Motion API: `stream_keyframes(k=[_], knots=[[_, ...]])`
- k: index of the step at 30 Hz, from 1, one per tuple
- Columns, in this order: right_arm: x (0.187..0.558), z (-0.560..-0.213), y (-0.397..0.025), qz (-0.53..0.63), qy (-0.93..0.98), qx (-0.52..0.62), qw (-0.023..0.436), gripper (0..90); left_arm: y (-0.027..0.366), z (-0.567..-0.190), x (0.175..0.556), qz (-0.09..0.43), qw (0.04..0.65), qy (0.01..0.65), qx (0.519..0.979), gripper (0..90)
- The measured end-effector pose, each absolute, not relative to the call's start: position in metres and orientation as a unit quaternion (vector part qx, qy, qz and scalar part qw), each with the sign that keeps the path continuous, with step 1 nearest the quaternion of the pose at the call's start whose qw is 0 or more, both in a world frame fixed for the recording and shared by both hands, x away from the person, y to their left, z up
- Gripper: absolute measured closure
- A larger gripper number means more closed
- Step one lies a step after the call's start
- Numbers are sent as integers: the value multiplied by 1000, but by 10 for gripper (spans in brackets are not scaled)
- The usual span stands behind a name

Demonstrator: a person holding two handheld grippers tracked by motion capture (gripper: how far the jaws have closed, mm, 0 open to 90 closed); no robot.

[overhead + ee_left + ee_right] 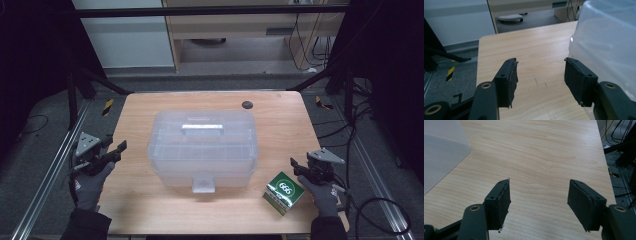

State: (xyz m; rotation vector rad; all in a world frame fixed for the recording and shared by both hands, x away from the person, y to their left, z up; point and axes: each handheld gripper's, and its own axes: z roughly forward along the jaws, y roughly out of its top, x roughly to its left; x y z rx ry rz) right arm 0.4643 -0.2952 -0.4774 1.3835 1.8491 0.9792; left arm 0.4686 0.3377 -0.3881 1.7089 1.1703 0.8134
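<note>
A translucent plastic storage box [202,147] with a closed lid, a top handle and a front latch stands in the middle of the wooden table [282,120]. A small green carton [284,192] marked "666" sits at the box's front right. My left gripper [117,151] hovers open at the table's left edge, apart from the box. In the left gripper view the gripper [541,61] holds nothing and the box [606,42] rises at the right. My right gripper [296,167] is open just right of the carton. In the right gripper view it [539,181] faces bare wood, with a box corner [441,152] at the left.
A small black round disc [247,104] lies near the table's far edge. Metal rails [47,180] run along both sides of the table, and cables [380,205] trail on the floor at the right. A pale cabinet [130,35] stands beyond the table.
</note>
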Motion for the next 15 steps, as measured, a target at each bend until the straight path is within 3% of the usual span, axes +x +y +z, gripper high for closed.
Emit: stream_keyframes(k=[15], knots=[[465,-478,-295,365,709,523,302,343,316,-338,473,360,427,412,720,460]])
